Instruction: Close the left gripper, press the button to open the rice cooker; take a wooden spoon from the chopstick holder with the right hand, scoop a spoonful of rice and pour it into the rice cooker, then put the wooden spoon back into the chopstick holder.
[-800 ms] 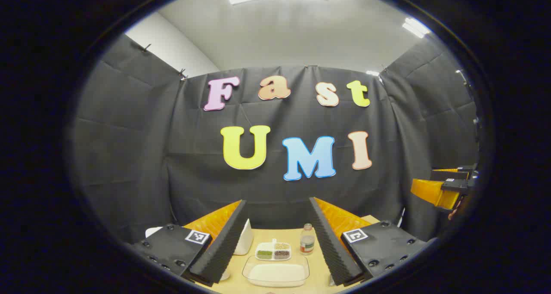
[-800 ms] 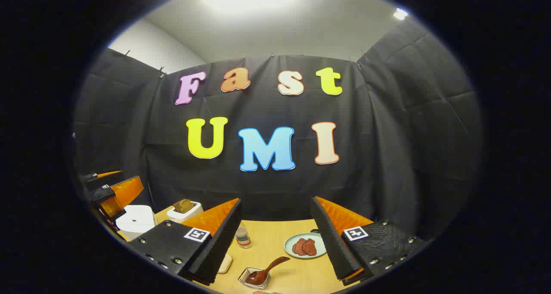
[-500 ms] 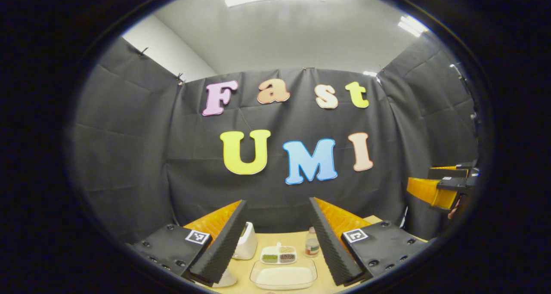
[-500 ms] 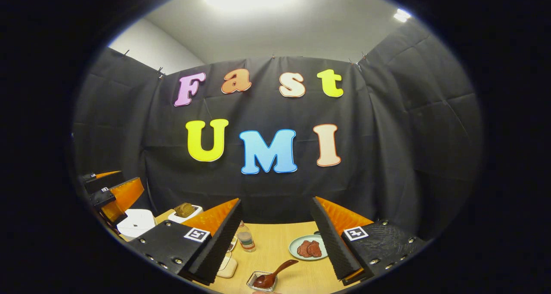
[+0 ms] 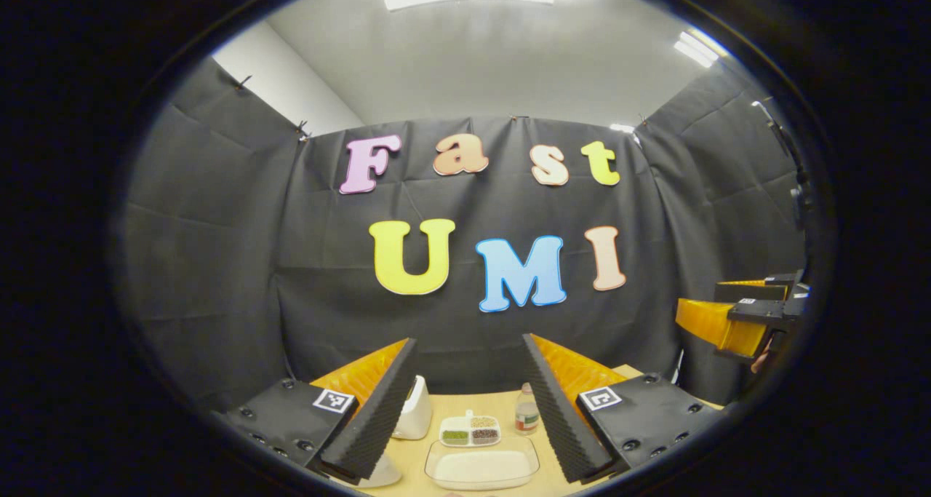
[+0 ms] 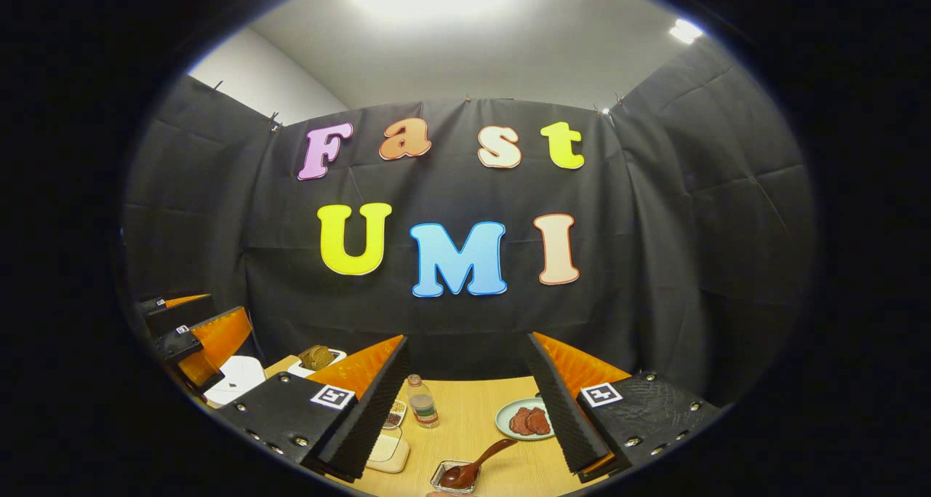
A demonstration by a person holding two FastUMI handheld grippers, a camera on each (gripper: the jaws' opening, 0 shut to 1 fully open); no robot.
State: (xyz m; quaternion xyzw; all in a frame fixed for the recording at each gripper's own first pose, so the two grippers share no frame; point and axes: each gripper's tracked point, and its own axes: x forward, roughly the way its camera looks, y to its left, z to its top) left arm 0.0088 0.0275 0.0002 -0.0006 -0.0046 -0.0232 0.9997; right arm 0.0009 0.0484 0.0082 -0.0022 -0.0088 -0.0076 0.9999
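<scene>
rice (image 5: 481, 466) lies white and level in a clear shallow tray (image 5: 531, 459) near the front edge of the counter (image 5: 425, 457), seen low in the left gripper view between the two fingers of the left hand-held gripper (image 5: 469, 410). that hand-held gripper is wide open and has hold of nothing. just behind the tray sits a small divided dish (image 5: 470, 431) with green, dark and pale grains in its compartments, and beside it toward the right stands a small bottle (image 5: 526, 413). a white appliance (image 5: 414, 410), partly hidden by the left finger, stands to the left of the dish; i cannot tell whether it is the rice cooker.

in the right gripper view the right hand-held gripper (image 6: 465, 410) is also spread wide, empty. a wooden spoon (image 6: 473, 468) rests with its bowl in a small clear container (image 6: 445, 475) close to the front edge, handle tilted up toward the right. a pale green plate (image 6: 509, 418) with two reddish-brown pieces (image 6: 529, 421) on it stands further back to the right, and the small bottle stands behind the spoon, to its left. at the far left corner a white toaster (image 6: 320, 360) holds brown bread. the other hand-held gripper shows off to the left above a white appliance.
</scene>
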